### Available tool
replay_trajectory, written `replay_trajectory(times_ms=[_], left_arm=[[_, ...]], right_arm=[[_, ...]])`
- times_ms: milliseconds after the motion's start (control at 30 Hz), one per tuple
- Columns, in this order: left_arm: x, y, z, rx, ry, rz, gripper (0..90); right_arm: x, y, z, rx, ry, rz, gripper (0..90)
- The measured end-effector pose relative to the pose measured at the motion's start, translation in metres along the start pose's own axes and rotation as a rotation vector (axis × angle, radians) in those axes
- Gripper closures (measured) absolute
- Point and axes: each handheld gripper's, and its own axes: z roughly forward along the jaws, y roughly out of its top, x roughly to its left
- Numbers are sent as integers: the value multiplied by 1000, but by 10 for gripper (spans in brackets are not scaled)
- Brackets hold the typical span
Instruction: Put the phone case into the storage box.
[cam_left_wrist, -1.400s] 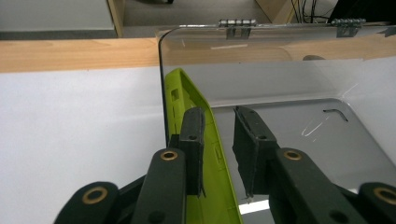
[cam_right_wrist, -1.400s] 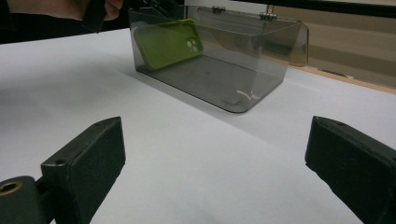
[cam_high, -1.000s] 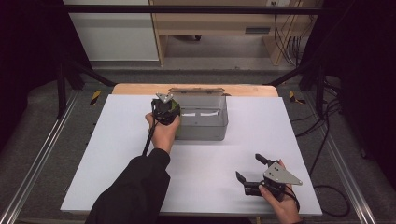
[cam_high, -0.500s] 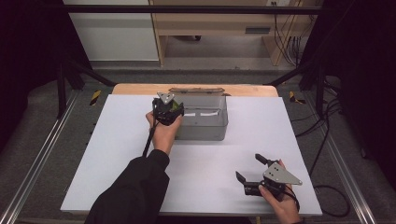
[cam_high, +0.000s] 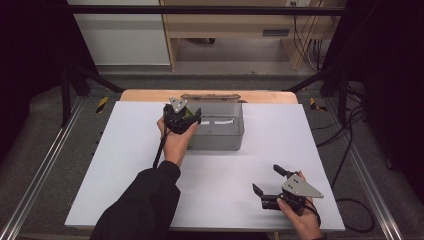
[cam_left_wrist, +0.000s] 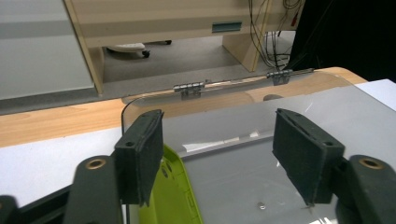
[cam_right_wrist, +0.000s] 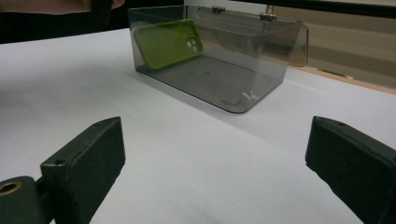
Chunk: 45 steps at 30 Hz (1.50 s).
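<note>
Smoky clear plastic box (cam_right_wrist: 219, 60) holds a lime-green phone case (cam_right_wrist: 169, 43) leaning on its wall; left gripper (cam_left_wrist: 224, 163), jaws just opening, grips nothing; right gripper (cam_right_wrist: 215, 172) gapes empty.

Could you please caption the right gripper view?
Green phone case leaning inside a smoky transparent plastic box, beyond open right gripper.

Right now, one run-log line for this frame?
left gripper: jaws just opening, green phone case released | case: leaning inside clear box | right gripper: open, idle

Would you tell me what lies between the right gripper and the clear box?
Nothing: in the right gripper view, only bare white table stretches from the right gripper to the clear box holding the green phone case.
</note>
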Motion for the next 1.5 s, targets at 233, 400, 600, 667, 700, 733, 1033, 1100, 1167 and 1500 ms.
replay_trajectory(times_ms=[233, 400, 600, 667, 700, 733, 1033, 1100, 1167, 1500], left_arm=[[-1, 0, 1, -19, -49, -4, 264], [-3, -1, 1, -23, -60, 2, 218], [-4, -1, 1, -16, -59, 4, 151], [-4, -1, 1, -17, -59, 5, 139], [-4, -1, 1, -19, -59, 6, 136], [-4, -1, 1, -21, -60, 7, 131], [-7, -2, 1, -32, -66, 43, 91], [-7, -2, 1, -37, -68, 43, 75], [-7, -2, 1, -44, -74, 42, 61], [-7, -3, -1, -61, -80, 60, 43]], right_arm=[[0, 0, 0, 0, 0, 0, 49], [0, 0, 0, 1, 0, -3, 48], [0, 0, 0, 1, 0, 1, 47], [0, 0, 0, 0, 0, 0, 47], [0, 0, 0, 1, 0, 0, 47], [0, 0, 0, 2, 0, -2, 46], [0, 0, 0, 1, -1, -2, 45], [0, 0, 0, -1, -2, 1, 42], [0, 0, 0, 0, -2, 1, 40], [0, 0, 0, 2, -2, 3, 39]])
